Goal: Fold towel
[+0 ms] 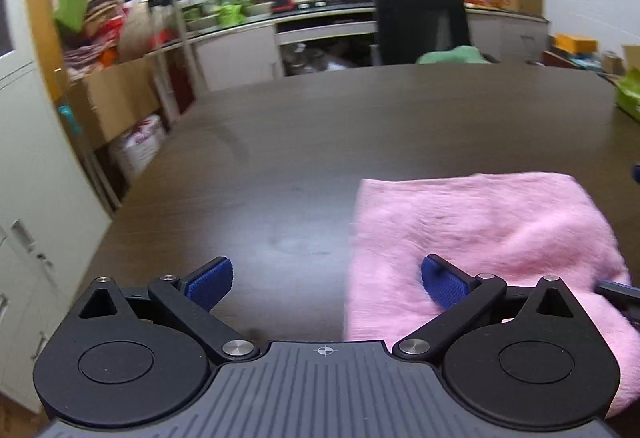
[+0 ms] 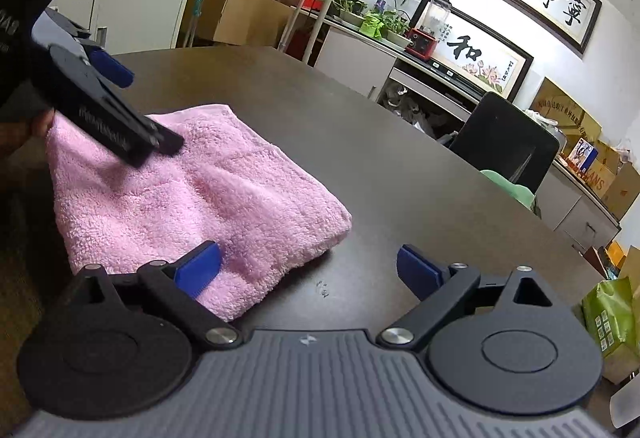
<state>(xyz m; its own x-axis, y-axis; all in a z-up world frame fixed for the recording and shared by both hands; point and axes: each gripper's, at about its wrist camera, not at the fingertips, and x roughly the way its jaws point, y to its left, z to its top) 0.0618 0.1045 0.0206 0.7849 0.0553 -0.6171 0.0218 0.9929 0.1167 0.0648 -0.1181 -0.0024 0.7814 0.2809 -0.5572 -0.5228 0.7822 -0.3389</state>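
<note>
Now I am holding both tongs spread wide over the dark table (image 1: 320, 141), and neither is pinching anything. My left gripper (image 1: 326, 284) is hanging with its jaws apart: the left blue pad over bare wood, the right one above the near left part of the pink towel (image 1: 480, 238). My right gripper (image 2: 308, 272) is standing just as wide, its left pad over the towel's near edge and its right pad over bare table.

The towel (image 2: 192, 197) is lying folded into a thick, fluffy rectangle on the near part of the table, several layers showing along its right edge, with a few soft creases across the top. From the right wrist view, the other gripper (image 2: 124, 109) is reaching in over the towel's far left corner; whether it is touching the pile I cannot tell. A green bag (image 2: 612, 322) is sitting at the table's right edge.
</note>
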